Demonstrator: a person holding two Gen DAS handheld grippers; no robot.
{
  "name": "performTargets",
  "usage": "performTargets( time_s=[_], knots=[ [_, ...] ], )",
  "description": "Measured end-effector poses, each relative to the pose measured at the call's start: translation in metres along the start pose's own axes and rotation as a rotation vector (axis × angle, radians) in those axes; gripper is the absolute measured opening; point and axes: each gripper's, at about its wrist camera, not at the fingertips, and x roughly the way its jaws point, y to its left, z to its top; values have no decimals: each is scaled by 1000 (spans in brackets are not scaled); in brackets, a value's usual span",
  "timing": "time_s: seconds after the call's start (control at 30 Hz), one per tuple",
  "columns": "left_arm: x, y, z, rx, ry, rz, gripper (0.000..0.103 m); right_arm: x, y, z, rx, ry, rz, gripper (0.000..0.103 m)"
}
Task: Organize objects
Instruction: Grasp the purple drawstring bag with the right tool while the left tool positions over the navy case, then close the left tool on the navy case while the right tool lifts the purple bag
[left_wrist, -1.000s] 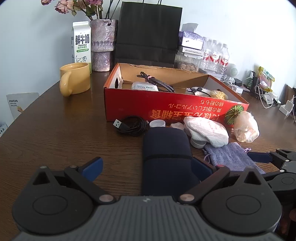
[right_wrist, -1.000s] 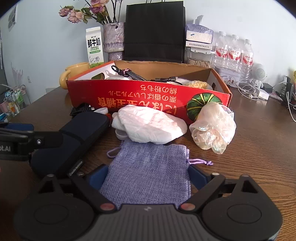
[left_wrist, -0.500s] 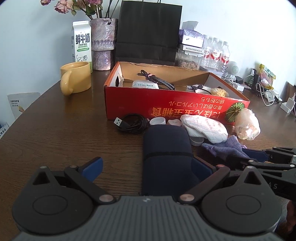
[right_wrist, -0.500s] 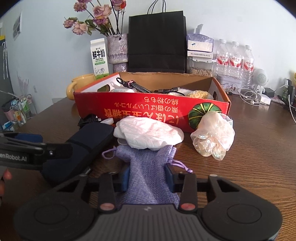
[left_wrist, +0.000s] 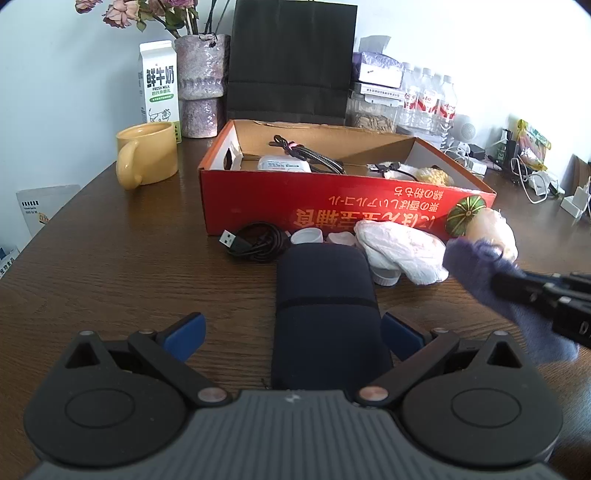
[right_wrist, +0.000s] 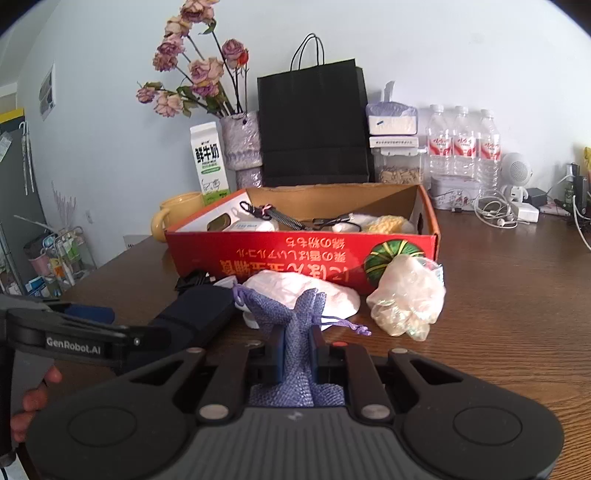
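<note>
- Since a second ago the right gripper (right_wrist: 297, 345) has closed from wide open onto the purple pouch (right_wrist: 291, 314) and lifted it a little; before, the pouch lay flat on the table (right_wrist: 517, 314) between open jaws.
- Now its jaws are pinched tight on the bunched cloth, and the pouch's mouth and drawstring stick up ahead of the pads, short of the box (right_wrist: 303, 254).
- Left gripper (left_wrist: 291, 334) has not shifted: its jaws stand wide, the dark case (left_wrist: 325, 306) lies between them, and the pads look clear of its sides, though the right pad sits very close and contact is hard to rule out.
- Done so far, judging by the box's contents: a braided cable (left_wrist: 310, 157), a white charger (left_wrist: 284, 164), something yellow and a few small items already lie inside.
- Left to do: the pouch is gripped but not yet in the box; the case, the black USB cable (left_wrist: 258, 242), the white bag (left_wrist: 402, 251), the clear bag (right_wrist: 406, 299), and small white caps still sit on the table in front of the box.
- I would put the task at roughly its middle, with several items yet to go in.
</note>
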Motion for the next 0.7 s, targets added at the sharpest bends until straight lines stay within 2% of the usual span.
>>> performTargets(
  time_s=[0.3,0.7],
  knots=[
    [13,-9,1,12,34,-6,103,-6,-9,0,1,-35,-20,12],
    [39,-17,11,-25,73,10,103,-2,-8,-6,-16,-53,-14,12]
  ],
)
